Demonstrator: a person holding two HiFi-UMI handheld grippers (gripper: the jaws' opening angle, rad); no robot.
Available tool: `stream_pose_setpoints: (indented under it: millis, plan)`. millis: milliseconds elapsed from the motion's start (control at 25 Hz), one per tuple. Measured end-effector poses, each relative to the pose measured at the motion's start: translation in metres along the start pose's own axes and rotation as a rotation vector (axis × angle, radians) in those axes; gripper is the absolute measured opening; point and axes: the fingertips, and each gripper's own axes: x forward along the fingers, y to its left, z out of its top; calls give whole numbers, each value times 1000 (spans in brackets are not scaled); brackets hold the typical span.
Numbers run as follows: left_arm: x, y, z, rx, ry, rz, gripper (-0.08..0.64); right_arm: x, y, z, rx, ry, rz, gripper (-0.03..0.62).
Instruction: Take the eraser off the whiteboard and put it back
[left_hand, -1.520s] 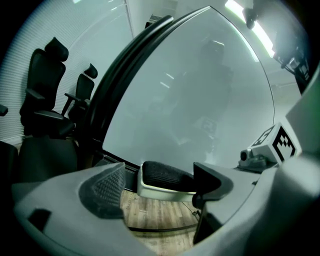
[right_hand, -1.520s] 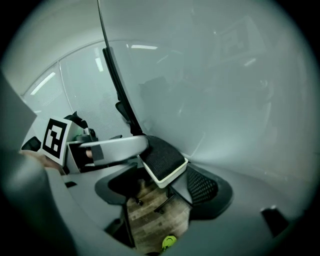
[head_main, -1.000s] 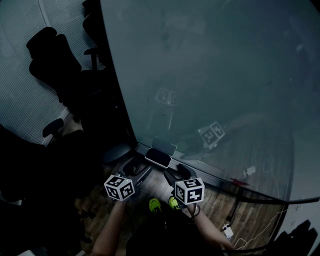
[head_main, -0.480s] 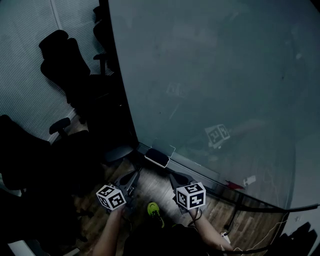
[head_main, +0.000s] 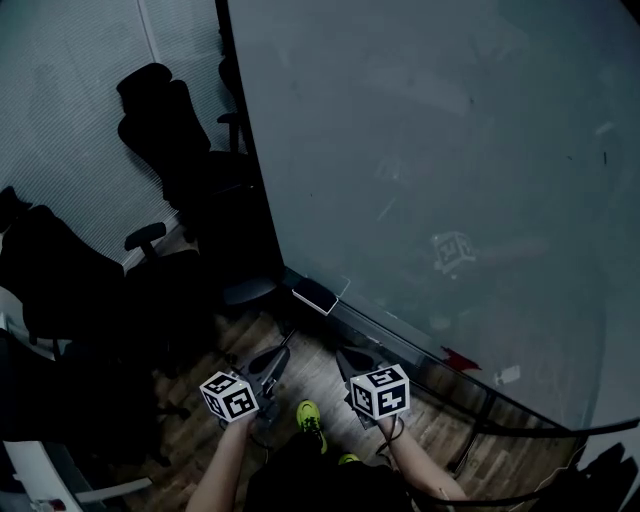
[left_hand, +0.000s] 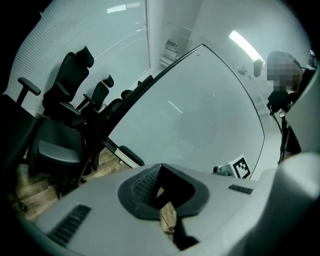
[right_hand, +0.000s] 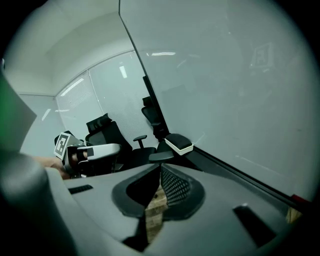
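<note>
No legible text, labels or numbers

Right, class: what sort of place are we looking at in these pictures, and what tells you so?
Most likely an office or meeting room. A large whiteboard fills one side, with an eraser at its lower corner, and several black swivel office chairs stand beside it.

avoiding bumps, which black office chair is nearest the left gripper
The black office chair at lower left, beside the left gripper; others stand farther back.
</note>
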Motion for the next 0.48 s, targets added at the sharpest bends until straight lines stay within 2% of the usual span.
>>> stream_pose_setpoints:
  millis: [480]
  plan:
    - [-31,-78,-43,26,-39,28,9,-59,32,-25,-75,-60,91,21]
